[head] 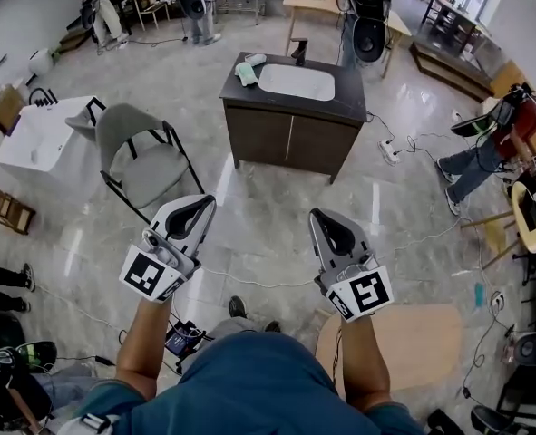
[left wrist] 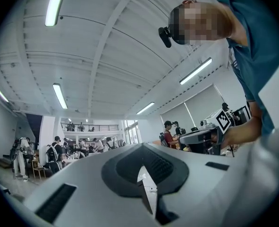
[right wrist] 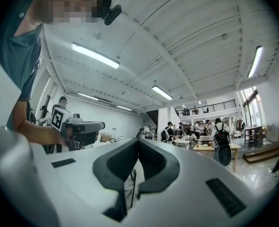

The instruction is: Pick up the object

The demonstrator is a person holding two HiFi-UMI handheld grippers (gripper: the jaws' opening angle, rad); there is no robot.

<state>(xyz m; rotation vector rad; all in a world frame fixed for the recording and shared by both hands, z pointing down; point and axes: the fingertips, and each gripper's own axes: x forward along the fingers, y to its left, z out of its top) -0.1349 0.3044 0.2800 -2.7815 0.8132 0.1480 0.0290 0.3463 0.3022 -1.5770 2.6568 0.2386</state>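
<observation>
Both forearms [head: 145, 338] extend forward, side by side and apart. The left gripper [head: 198, 208] and right gripper [head: 326, 217] point ahead, roughly level, marker cubes [head: 150, 275] nearest the body. Each pair of jaws is closed and empty.

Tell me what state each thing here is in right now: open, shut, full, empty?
left gripper: shut, holding nothing.
right gripper: shut, holding nothing.
cabinet doors: closed.
folding chair: unfolded, upright, unoccupied.
sink basin: looks empty.
</observation>
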